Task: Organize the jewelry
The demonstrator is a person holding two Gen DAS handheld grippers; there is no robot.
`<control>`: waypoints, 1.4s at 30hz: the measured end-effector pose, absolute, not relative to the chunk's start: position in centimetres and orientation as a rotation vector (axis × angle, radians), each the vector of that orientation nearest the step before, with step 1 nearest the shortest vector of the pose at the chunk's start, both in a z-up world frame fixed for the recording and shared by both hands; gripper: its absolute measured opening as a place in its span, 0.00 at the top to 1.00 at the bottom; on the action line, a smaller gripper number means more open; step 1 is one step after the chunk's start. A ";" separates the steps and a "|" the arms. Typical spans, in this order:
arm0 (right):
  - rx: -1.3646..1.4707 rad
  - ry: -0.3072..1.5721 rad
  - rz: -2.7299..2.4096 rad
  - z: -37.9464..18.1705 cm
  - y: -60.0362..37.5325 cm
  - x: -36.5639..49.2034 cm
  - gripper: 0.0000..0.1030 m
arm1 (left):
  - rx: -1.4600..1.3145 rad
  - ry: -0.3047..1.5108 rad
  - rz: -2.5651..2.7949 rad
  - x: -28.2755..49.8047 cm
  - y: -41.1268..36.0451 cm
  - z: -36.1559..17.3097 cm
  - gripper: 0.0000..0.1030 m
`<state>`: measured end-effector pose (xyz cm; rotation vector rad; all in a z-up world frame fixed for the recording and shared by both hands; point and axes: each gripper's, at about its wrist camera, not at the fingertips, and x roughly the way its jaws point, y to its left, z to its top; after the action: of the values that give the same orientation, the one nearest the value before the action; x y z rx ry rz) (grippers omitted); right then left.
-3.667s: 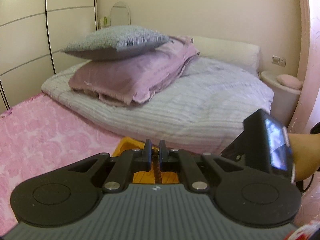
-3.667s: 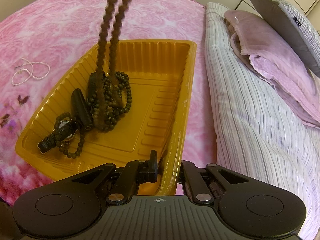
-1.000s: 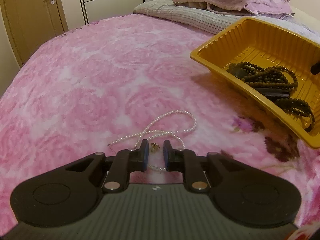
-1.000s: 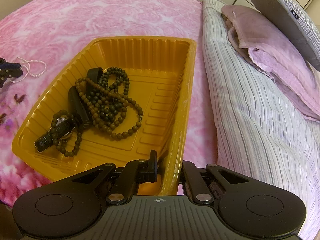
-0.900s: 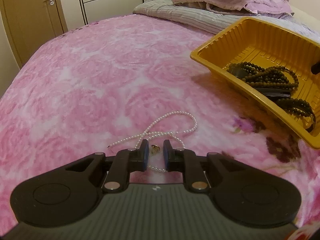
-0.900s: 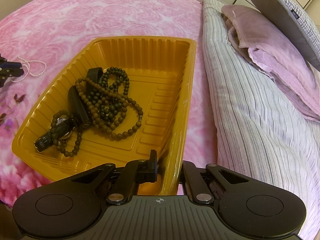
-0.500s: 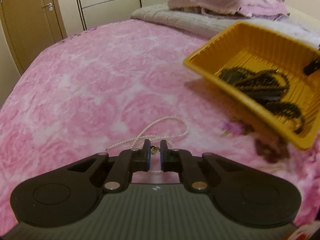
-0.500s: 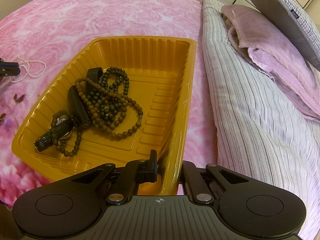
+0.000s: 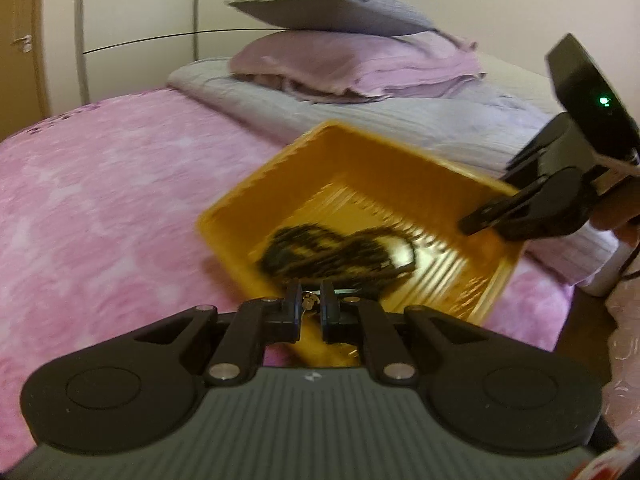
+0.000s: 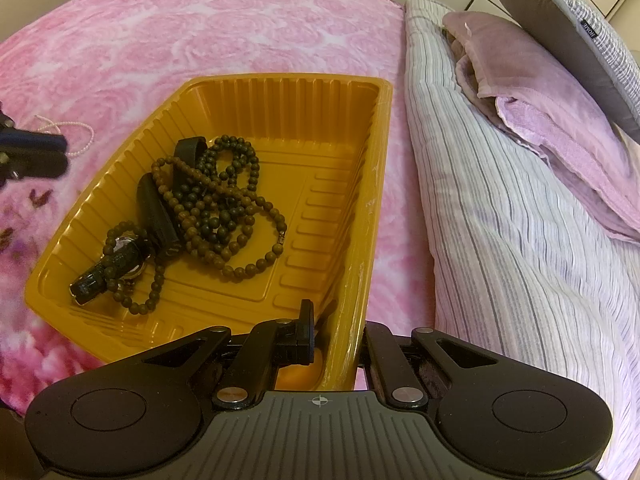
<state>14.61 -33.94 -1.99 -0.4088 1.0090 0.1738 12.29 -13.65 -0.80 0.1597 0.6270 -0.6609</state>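
The small gold earring (image 9: 309, 302) is pinched between the nearly closed jaws of the left gripper (image 9: 310, 307), whose jaws have just been closing on it; the yellow tray (image 9: 404, 184) lies just ahead and below, so the drop looks a short reach forward; the right gripper (image 10: 335, 334) is clamped on the tray's near wall; the pearl necklace (image 10: 72, 136) lies on the pink blanket (image 10: 200, 20), left of the tray.

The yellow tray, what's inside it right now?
The yellow tray holds tangled brown bead strands and a black-strapped watch. The beads cover parts of its strap.
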 end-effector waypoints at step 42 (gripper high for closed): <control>-0.402 1.009 0.176 -1.9 -33.9 14.6 0.95 | 0.160 0.663 -0.468 10.0 -7.1 -2.8 0.78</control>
<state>14.56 -33.90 -1.93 -0.4015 1.0087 0.1758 9.96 -7.06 -2.82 0.1603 0.6632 -0.4678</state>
